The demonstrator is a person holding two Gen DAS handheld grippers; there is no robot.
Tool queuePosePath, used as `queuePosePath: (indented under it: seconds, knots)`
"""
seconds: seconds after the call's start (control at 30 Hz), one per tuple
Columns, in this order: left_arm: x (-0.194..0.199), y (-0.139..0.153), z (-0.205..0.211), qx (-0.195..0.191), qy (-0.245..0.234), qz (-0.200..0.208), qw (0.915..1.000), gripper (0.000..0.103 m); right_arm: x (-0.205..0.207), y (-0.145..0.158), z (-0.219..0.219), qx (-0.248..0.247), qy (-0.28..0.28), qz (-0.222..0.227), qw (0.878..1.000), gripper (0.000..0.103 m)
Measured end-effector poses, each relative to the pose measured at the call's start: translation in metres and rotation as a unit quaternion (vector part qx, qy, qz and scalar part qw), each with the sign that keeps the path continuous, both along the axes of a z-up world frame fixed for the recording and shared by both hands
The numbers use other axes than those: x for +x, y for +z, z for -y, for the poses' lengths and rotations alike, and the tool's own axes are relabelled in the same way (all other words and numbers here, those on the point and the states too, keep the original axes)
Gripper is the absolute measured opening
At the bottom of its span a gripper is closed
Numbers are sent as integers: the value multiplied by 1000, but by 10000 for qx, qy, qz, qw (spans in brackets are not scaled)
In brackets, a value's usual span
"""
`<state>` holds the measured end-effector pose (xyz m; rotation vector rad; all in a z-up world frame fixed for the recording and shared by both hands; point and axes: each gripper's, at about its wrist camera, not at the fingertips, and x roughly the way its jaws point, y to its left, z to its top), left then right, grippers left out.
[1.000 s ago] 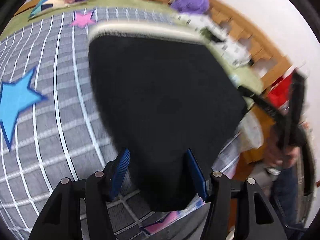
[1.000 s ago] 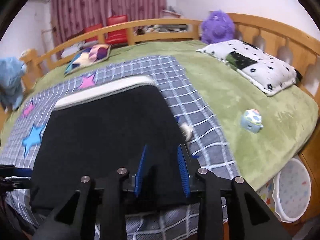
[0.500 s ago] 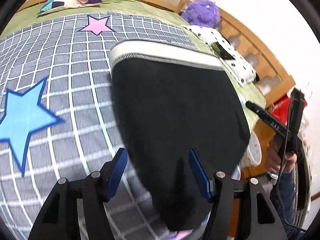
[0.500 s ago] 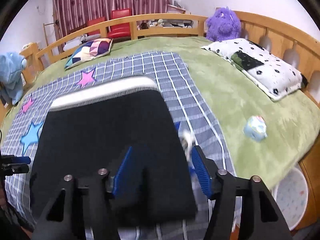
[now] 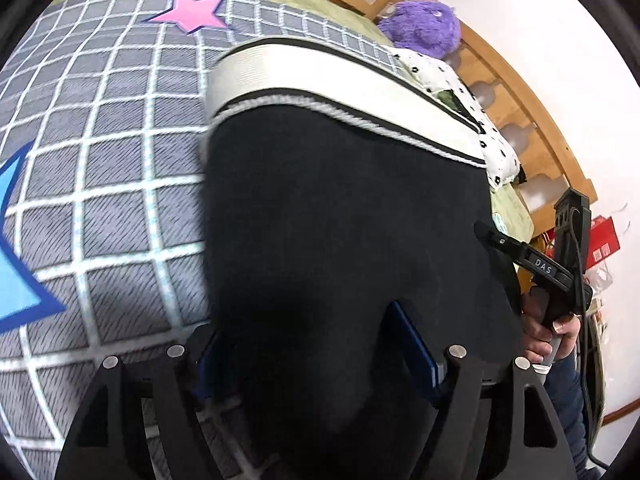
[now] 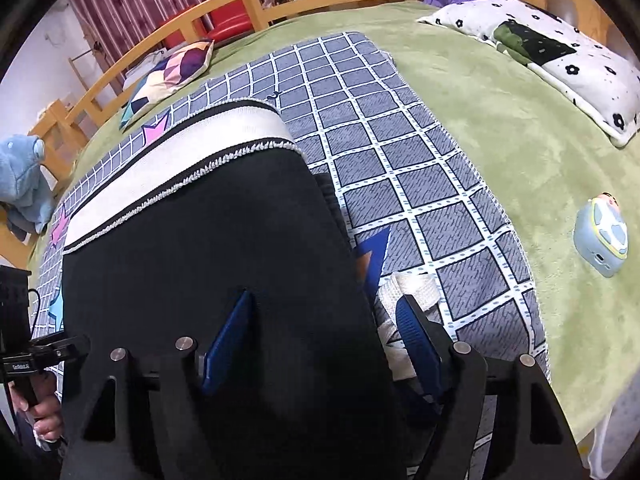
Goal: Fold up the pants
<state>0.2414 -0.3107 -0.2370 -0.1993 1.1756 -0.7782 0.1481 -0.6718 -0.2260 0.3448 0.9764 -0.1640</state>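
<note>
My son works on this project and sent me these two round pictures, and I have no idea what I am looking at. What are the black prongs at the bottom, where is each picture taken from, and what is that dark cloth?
There is no robot arm here. A person holds a two-finger tool in each hand, and each tool carries a wide-angle camera that looks along its fingers, hence the round, bent pictures.

One picture is from the left hand-held gripper, the other from the right hand-held gripper. The black prongs with blue pads are their fingers. Each view also catches the other tool at its edge.

The dark cloth is a pair of black pants with a white waistband, lying on a grey checked blanket with stars, over a green bedspread. Both tools stand open around the near end of the pants; neither is clamped shut.
</note>
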Motion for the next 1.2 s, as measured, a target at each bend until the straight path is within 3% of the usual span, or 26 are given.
queuePosePath:
  seconds: [0.07, 0.2, 0.23, 0.3, 0.37, 0.43, 0.57, 0.73, 0.9, 1.03, 1.1, 1.2]
  knots:
    - [3, -1, 8, -35, 63, -21, 10000, 68, 1, -3, -2, 3, 7, 16, 10000, 71]
    - [5, 6, 8, -87, 160, -44, 9998, 43, -3, -11, 6, 668, -113, 111, 9976, 61]
    - [7, 10, 9, -116, 198, -97, 9997, 40, -4, -10, 5, 726, -84, 142, 9972, 50]
    - [8, 23, 7, -254, 193, -72, 9995, 30, -5, 0, -4, 571, -54, 183, 9982, 42]
    - [5, 42, 6, -349, 26, 153, 9993, 28, -9, 14, -12, 376, -37, 235, 9990, 30]
    - [3, 63, 3, -478, -138, 330, 9982, 27, -15, 32, -13, 579, -195, 435, 9972, 22]
    - [8, 110, -17, -554, -170, 775, 9953, 26, -19, 69, -47, 431, -275, 711, 9962, 21]
    - [25, 142, -98, -408, 95, 908, 9950, 26, -4, 101, -107, 666, -6, 1055, 9922, 21]
    - [38, 137, -200, 112, 651, 869, 9940, 26, 43, 98, -205, 1055, 768, 1141, 9849, 20]
    - [54, 109, -273, 475, 1044, 686, 9910, 27, 83, 56, -284, 1337, 1361, 785, 9785, 20]
    - [66, 82, -299, 540, 1205, 441, 9903, 27, 100, 34, -308, 1376, 1496, 585, 9774, 20]
    - [77, 48, -317, 263, 1422, 79, 9895, 33, 114, 20, -326, 987, 1537, 690, 9808, 22]
